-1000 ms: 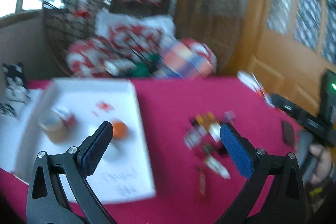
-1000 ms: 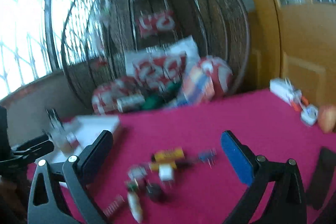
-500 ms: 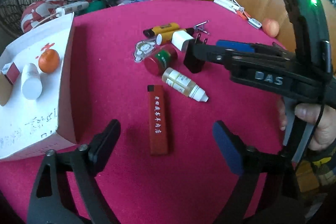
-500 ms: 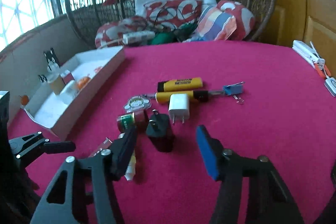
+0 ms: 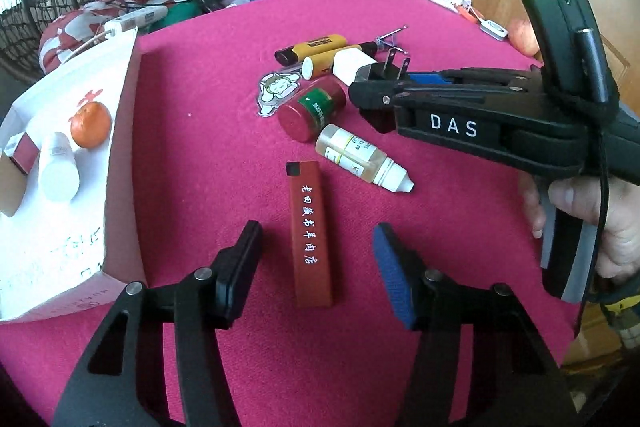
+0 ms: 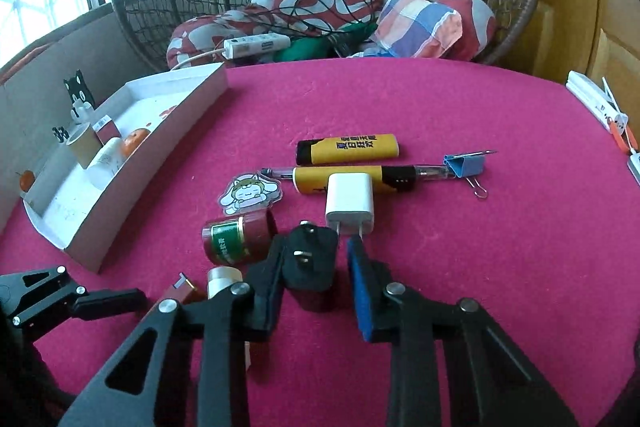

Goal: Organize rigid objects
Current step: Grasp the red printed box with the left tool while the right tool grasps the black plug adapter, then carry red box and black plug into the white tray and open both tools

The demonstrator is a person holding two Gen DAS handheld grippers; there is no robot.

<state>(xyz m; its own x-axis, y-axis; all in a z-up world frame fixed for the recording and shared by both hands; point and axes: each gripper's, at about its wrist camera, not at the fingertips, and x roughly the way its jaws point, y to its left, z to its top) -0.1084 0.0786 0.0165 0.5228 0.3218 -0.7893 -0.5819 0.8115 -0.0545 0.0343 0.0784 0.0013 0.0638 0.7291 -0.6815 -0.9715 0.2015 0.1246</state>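
Small objects lie on a magenta table. My left gripper (image 5: 318, 251) is open, its jaws on either side of the near end of a red bar with white characters (image 5: 310, 231). My right gripper (image 6: 312, 267) is open around a black plug adapter (image 6: 310, 265), jaws close to its sides; it also shows in the left wrist view (image 5: 376, 95). Nearby are a dropper bottle (image 5: 362, 163), a red-green jar (image 6: 238, 237), a white charger (image 6: 350, 205), two yellow lighters (image 6: 348, 149), a sticker (image 6: 250, 195) and a blue binder clip (image 6: 464, 163).
A white box (image 5: 120, 131) at the left holds an orange (image 5: 90, 125), a white bottle (image 5: 58, 173) and a small carton. A wicker chair with cushions (image 6: 332, 3) stands behind the table. Small items (image 6: 600, 107) lie at the right edge.
Both grippers have lowered toward the table. The left came over the red bar and narrowed; the right advanced around the black plug adapter and narrowed.
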